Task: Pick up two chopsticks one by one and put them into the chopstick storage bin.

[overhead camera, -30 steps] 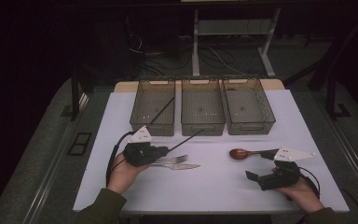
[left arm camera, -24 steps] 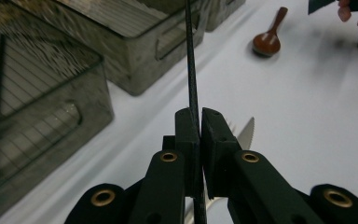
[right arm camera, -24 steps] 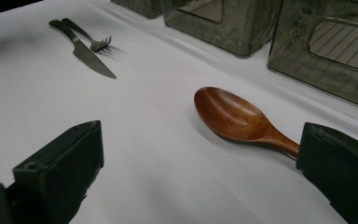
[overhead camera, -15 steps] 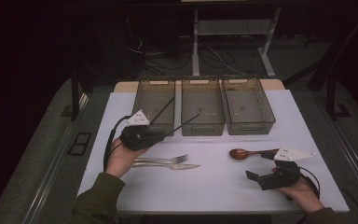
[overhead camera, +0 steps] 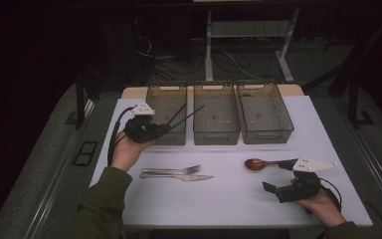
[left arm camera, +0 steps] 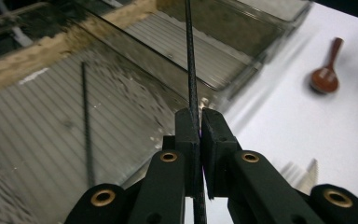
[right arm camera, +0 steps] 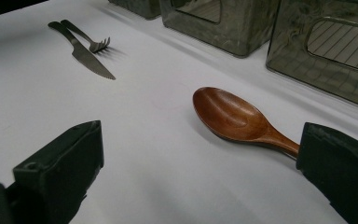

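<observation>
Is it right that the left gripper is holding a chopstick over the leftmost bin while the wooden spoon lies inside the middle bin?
Not quite. The left gripper does pinch a chopstick over the leftmost bin, but the wooden spoon lies on the white table near the right gripper, as the high view shows.

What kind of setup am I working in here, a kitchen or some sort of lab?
Most likely a lab or recording bench, not a kitchen: a white-covered table with three clear sorting bins in a row, loose cables on the floor behind, and dark surroundings.
</observation>
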The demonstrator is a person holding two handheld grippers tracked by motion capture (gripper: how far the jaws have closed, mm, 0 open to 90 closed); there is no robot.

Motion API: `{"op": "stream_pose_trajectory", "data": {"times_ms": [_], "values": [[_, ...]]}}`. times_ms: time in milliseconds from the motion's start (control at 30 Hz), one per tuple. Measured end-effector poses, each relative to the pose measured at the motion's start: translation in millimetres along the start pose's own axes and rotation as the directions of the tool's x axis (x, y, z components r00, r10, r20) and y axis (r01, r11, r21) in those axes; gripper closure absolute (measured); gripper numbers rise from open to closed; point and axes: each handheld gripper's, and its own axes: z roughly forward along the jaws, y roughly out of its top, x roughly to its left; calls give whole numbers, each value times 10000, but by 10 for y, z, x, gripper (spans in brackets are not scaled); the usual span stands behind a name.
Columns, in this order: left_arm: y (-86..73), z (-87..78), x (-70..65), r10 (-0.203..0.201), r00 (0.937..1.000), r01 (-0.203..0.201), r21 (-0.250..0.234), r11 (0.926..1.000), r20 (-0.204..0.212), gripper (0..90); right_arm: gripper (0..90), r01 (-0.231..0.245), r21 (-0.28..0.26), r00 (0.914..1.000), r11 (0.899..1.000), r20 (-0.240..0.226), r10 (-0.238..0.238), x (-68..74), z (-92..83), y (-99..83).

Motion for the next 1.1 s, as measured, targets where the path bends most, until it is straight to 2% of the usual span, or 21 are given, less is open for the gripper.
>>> {"op": "stream_pose_trajectory", "data": {"times_ms": [200, 500, 633, 767, 933, 1100], "values": [[115, 34, 146, -93, 9990, 96, 60, 9999, -428, 847, 1, -3, -9, 10000, 10000, 9, 3, 2, -4, -1], [251, 67, 431, -685, 9921, 669, -192, 9976, -1055, 847, 1, 3, -4, 10000, 10000, -2, -3, -4, -4, -2], [298, 90, 553, -858, 9893, 844, -168, 9963, -1177, 847, 1, 11, -12, 10000, 10000, 4, -11, -6, -4, -2], [296, 160, 652, -1077, 9850, 1089, 15, 9941, -1350, 847, 1, -23, -30, 10000, 10000, -1, 23, -2, -10, -2], [244, 263, 742, -1551, 9769, 1564, -26, 9877, -1470, 847, 1, -13, -66, 10000, 10000, 1, 13, -8, -15, -4], [181, 371, 810, -1831, 9688, 1911, 328, 9810, -1667, 847, 1, -20, -76, 10000, 10000, 9, 20, -9, -21, -5]]}}
